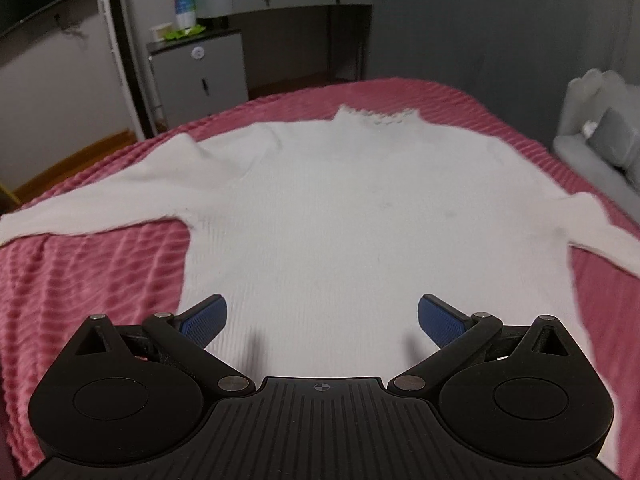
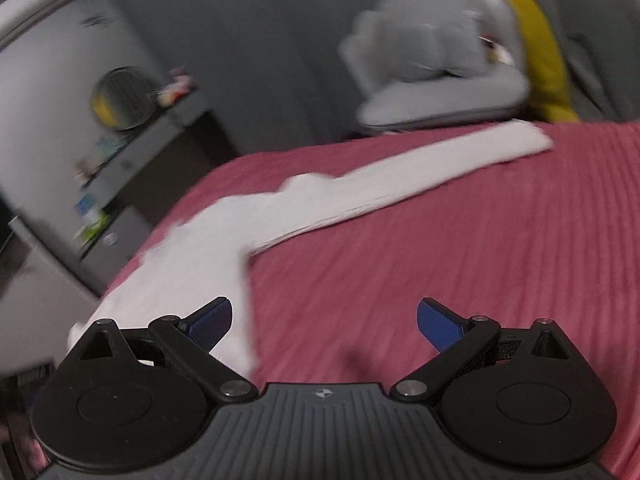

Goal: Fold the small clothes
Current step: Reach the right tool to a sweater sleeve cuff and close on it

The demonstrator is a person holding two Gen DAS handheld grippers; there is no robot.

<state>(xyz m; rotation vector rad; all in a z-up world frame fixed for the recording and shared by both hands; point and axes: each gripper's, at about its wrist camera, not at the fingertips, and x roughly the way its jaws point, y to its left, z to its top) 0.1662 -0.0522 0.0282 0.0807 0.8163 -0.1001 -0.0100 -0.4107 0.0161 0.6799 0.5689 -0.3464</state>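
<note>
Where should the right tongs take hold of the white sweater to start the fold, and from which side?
Probably at the cuff of the outstretched sleeve, coming in from the sweater's outer side over the pink bedspread. The sleeve lies flat and straight away from the body, so its free end can be pinched and carried inward. The right tongs are open.

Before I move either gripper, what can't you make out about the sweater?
- White sweater hem: left wrist view, hidden behind the left gripper.
- Left sleeve end: cut off by the frame edge.
- Right wrist view: motion blur hides sleeve wrinkles; right gripper hangs open above the pink bedspread.
</note>
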